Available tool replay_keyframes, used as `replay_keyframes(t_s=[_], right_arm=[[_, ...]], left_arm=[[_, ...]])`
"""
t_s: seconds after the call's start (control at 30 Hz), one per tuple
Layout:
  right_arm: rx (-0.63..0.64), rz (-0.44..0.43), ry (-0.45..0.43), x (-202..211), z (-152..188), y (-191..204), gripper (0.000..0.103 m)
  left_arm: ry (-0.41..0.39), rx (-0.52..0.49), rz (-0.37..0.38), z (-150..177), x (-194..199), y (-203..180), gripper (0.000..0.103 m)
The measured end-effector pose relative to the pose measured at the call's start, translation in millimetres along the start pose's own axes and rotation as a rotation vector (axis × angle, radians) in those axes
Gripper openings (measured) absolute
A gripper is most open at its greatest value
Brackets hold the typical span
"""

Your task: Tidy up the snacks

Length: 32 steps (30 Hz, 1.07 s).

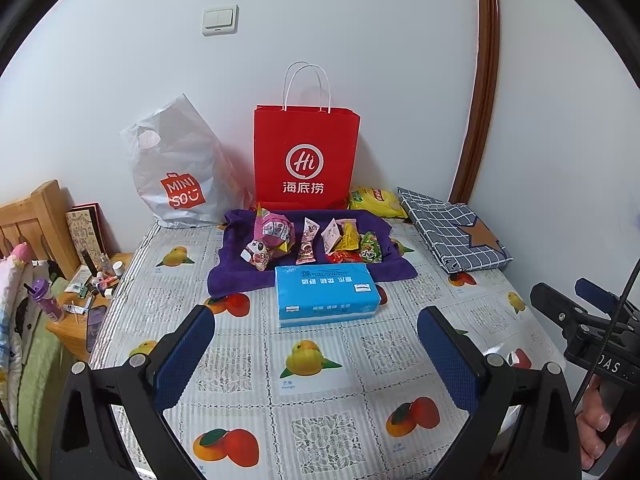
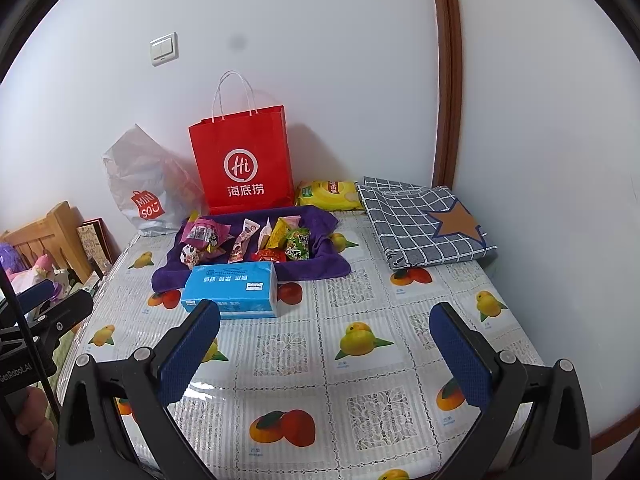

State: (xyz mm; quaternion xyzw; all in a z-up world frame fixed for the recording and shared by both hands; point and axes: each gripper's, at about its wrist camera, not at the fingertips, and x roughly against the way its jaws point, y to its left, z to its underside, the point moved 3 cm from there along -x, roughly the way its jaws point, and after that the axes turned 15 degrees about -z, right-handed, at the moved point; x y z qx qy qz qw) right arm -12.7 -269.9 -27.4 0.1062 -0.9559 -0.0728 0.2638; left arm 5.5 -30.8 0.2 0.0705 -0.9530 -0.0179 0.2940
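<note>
Red paper bag [image 1: 306, 156]; purple cloth [image 1: 308, 258]; blue tissue pack [image 1: 326, 294]; fruit-print tablecloth [image 1: 320, 392].

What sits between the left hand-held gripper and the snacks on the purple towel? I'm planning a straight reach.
In the left wrist view, a blue tissue pack lies between the open left hand-held gripper and the snacks.

A cluster of small wrapped snacks [image 1: 316, 242] lies loose on a purple towel [image 1: 240, 276] just behind a blue tissue pack [image 1: 326, 294]. Left of the cluster sits a crumpled pink packet [image 1: 274, 232]; to the right, yellow, green and red packets overlap. A yellow bag [image 1: 374, 202] lies flat behind the towel.
</note>
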Motion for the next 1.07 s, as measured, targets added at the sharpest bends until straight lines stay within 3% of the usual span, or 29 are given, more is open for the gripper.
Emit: replay_keyframes(t_s=[1.07], right_arm=[[0.007,-0.005,-0.011,1.3,-2.2,1.9,0.103]], left_arm=[[-0.014,-0.002,-0.006,-6.5,5.8,3.7,0.103]])
